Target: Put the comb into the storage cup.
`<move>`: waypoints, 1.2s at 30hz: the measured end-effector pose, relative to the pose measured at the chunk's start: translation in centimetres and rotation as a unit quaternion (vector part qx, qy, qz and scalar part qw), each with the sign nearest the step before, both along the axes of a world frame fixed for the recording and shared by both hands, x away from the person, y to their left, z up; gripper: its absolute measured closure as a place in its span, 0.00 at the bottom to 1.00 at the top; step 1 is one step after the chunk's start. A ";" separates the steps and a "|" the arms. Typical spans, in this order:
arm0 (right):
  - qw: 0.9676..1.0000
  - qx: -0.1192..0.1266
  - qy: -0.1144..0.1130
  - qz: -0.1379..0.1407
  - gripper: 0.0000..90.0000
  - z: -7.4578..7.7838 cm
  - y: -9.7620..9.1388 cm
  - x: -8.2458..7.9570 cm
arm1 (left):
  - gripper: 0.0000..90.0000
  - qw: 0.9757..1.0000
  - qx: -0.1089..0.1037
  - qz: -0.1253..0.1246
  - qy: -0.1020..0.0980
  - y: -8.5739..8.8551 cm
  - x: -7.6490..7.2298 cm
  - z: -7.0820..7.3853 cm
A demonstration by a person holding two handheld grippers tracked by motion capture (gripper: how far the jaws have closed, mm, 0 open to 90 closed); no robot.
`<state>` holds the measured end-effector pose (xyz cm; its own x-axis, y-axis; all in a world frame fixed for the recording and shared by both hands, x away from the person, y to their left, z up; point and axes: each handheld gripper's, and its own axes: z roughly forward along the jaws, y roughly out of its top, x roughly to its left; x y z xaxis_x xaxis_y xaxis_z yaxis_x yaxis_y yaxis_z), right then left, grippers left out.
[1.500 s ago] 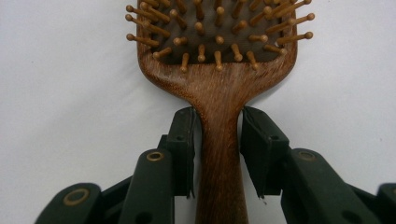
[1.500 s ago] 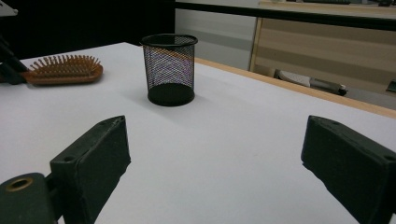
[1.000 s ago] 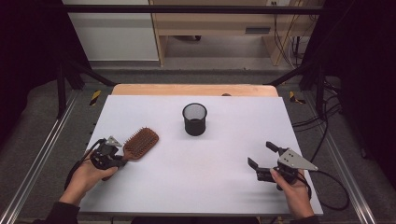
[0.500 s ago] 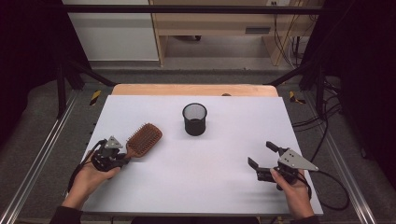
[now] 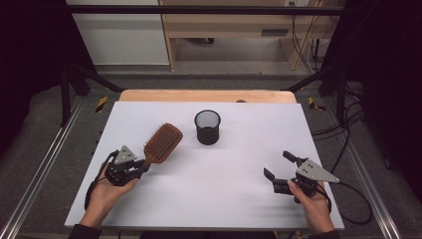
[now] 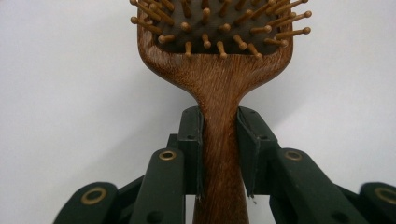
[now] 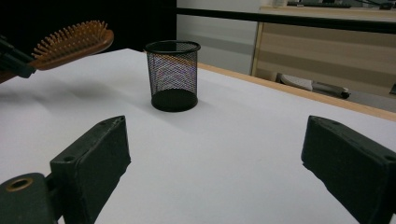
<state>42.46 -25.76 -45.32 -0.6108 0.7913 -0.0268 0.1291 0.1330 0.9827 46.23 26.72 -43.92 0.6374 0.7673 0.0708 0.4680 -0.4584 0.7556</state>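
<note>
Left gripper view: left tongs (image 6: 219,154) clamp unlabelled wooden hairbrush (image 6: 219,60).

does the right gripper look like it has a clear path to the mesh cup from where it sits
Probably yes. The right gripper stands open with nothing between its jaws, and only bare white table lies between it and the mesh cup. The hairbrush, clamped in the left gripper, is off to the side.

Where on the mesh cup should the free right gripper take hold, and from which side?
Judging by its pose, the mesh cup stands upright and open-topped, alone on the table. The right gripper, jaws open, could best come level from its own side and close across the round wall near the rim.
</note>
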 end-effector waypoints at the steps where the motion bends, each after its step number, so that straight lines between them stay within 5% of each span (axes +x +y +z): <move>1: 1.000 0.000 0.001 0.000 0.09 0.0 0.0 0.0 | 0.80 1.000 -0.003 0.003 -0.008 -0.1 0.0 0.0; 6: 1.000 0.003 0.000 0.003 0.08 0.1 0.2 -0.1 | 0.80 0.999 -0.016 0.003 -0.038 -0.6 -0.2 0.4; 22: 0.999 0.036 0.029 0.012 0.08 0.5 1.1 -0.3 | 0.80 0.995 -0.057 -0.004 -0.079 -3.5 -0.7 1.9; 29: 0.998 0.047 0.032 0.011 0.07 0.9 1.6 -0.3 | 0.80 0.992 -0.067 -0.016 -0.103 -6.2 -0.7 2.5; 36: 0.998 0.056 0.035 0.006 0.06 1.3 1.8 -0.1 | 0.80 0.991 -0.072 -0.039 -0.107 -9.3 -0.4 2.4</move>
<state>42.32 -23.93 -44.03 -0.6169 0.7799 0.1054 0.1976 0.0239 0.9800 45.82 17.47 -41.52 0.6768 0.7287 0.1043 0.2573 -0.3669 0.8940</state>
